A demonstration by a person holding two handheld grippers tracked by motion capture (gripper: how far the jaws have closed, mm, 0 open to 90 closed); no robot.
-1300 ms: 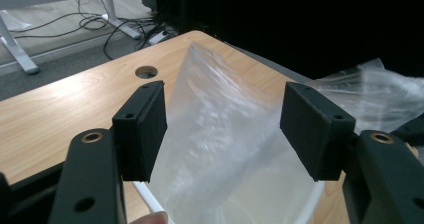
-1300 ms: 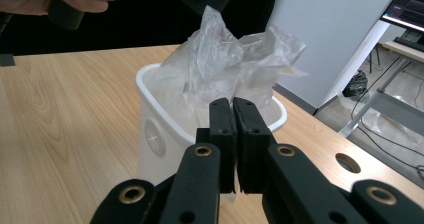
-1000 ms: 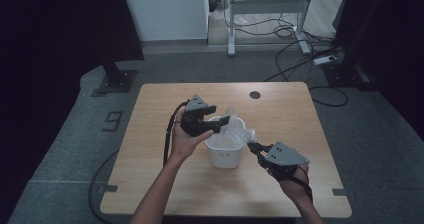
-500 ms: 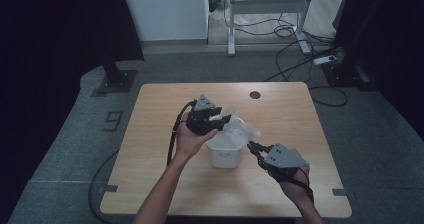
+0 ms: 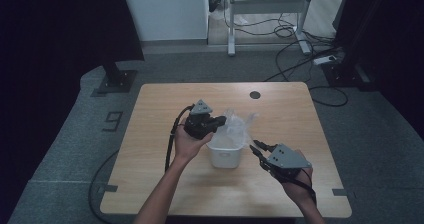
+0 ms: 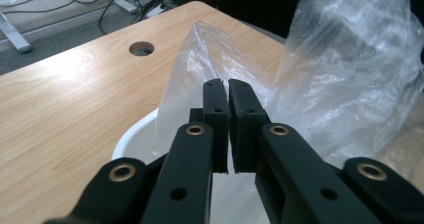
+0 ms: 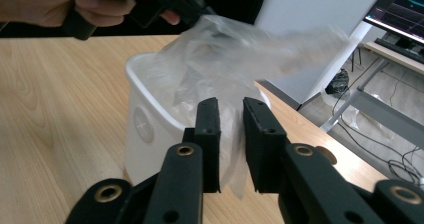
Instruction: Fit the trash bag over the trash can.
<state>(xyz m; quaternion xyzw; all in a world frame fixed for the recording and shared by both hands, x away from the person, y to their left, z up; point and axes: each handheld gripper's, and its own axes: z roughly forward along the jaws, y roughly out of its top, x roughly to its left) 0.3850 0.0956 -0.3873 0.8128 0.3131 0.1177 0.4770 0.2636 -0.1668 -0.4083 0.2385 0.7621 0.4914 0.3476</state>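
Right gripper (image 5: 256, 148) nearest, toward the near right part of the bench (image 5: 150, 134): fingers (image 7: 207, 134) narrow, a small gap, with a hanging flap of the clear plastic bag (image 5: 237, 126) between or just behind them; can't tell whether they actually bite it. It sits just beside the right wall of the white bin (image 5: 225, 155), probably placed to catch the liner's loose edge on that side. Bin stands upright around mid-bench, slightly toward the near edge, bag stuffed partly inside and billowing above the rim. Left gripper (image 5: 220, 121) is over the bin's far-left rim, fingers (image 6: 215, 119) closed together or nearly so, with the bag's film right at and beyond the tips; looks like a pinch on the bag but the contact itself isn't clear. Read: one side holds the film up while the other goes for the opposite edge, to spread the bag open over the rim. Cable hole (image 5: 255, 94) near the far edge, well apart.
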